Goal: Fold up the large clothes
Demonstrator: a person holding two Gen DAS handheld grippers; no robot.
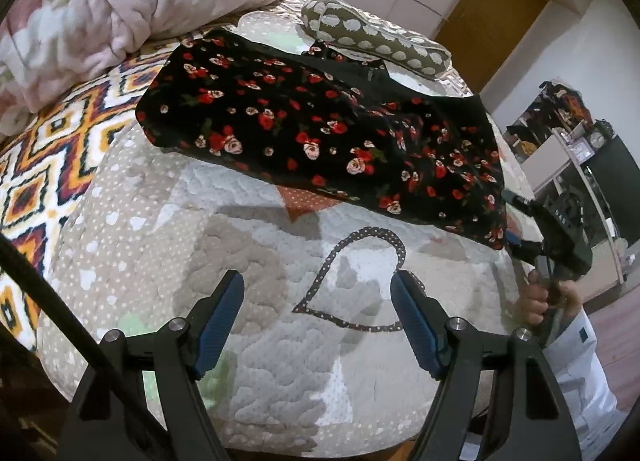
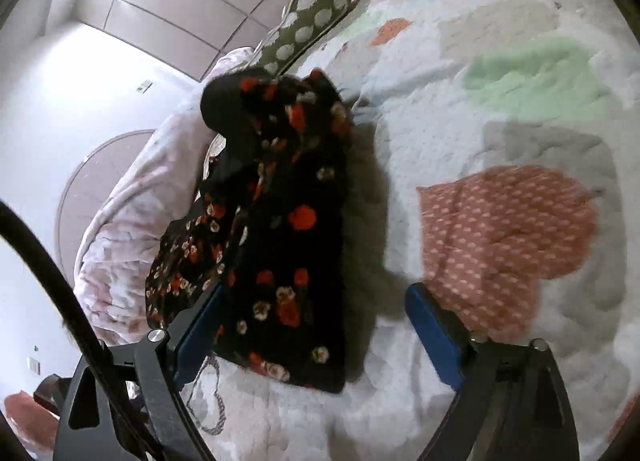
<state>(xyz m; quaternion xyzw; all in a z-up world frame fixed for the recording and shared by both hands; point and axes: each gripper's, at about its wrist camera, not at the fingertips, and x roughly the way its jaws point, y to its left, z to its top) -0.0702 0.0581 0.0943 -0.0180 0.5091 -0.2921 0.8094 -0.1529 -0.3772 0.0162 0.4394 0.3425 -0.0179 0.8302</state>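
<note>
Left wrist view, garment: the black floral garment (image 1: 320, 129) lies spread across the quilted bedspread (image 1: 248, 229), folded at least once, its near-right corner hanging by the edge of the bed.
Left wrist view, left gripper: the left gripper (image 1: 318, 323) hovers over the bare quilt near a dotted heart outline (image 1: 352, 281), short of the cloth; its jaws stand spread with nothing between them, probably kept ready to take the near hem.
Left wrist view, other hand: at the right edge a hand (image 1: 540, 297) in a white sleeve (image 1: 580, 361) grips the other tool's handle just beside the garment's corner.
Left wrist view, surroundings: a pink comforter (image 1: 120, 1) and a spotted pillow (image 1: 372, 37) sit beyond the garment, clear of it.
Right wrist view, right gripper: the right gripper (image 2: 320, 325) has its jaws wide apart; the garment's edge (image 2: 280, 261) lies in the gap, against the left blue pad (image 2: 200, 329), but it is not pinched.
Right wrist view, reason: the cloth seems to rest on the bedspread (image 2: 480, 101), so the fold looks laid down and let go.
Right wrist view, blur: the picture is smeared, so fine contact cannot be told.
</note>
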